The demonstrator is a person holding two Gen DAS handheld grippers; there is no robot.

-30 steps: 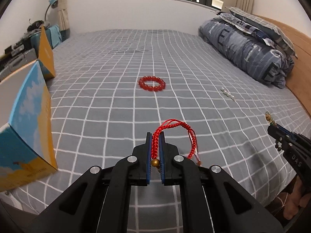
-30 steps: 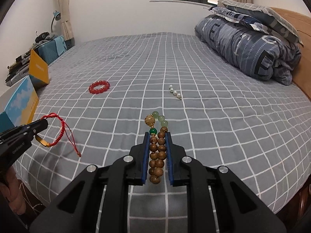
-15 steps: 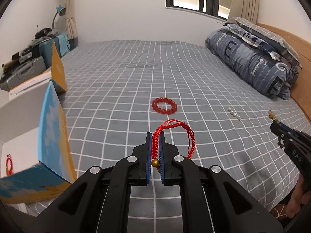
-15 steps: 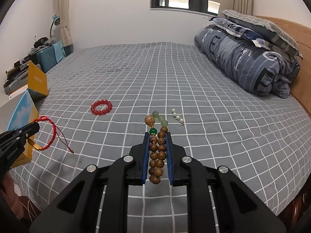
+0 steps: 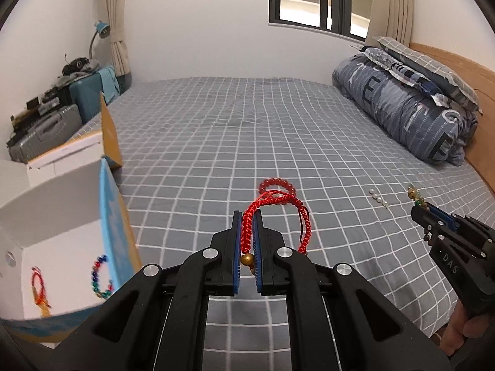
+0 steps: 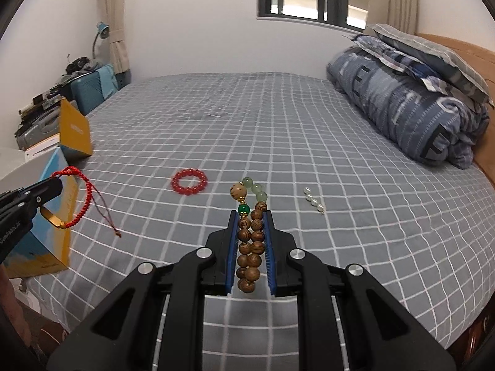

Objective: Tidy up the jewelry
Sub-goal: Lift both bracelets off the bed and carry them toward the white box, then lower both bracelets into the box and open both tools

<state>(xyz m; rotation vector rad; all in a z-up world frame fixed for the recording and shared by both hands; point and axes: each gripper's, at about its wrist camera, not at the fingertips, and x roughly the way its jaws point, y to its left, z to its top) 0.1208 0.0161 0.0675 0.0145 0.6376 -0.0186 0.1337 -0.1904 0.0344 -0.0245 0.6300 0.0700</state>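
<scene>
My left gripper (image 5: 247, 216) is shut on a red braided cord bracelet (image 5: 275, 205) with a gold bead, held above the bed; it also shows in the right wrist view (image 6: 81, 198). My right gripper (image 6: 250, 215) is shut on a brown wooden bead bracelet (image 6: 251, 238) with green beads. A red bead bracelet (image 6: 189, 181) and a short row of pearls (image 6: 314, 200) lie on the grey checked bedspread (image 6: 278, 130). An open white box (image 5: 58, 216) at the left holds a red cord bracelet (image 5: 37, 284) and a multicoloured bead bracelet (image 5: 100, 275).
The box has blue and yellow flaps (image 5: 113, 216). A second yellow box (image 6: 74, 133) stands further back. Folded blue bedding and pillows (image 5: 408, 105) lie at the right by the wooden headboard. Suitcases and clutter (image 5: 52, 114) stand beside the bed at the left.
Both grippers have risen and pulled back with their bracelets. The left wrist view has moved over the open box, so its inside and the two bracelets in it show now.
</scene>
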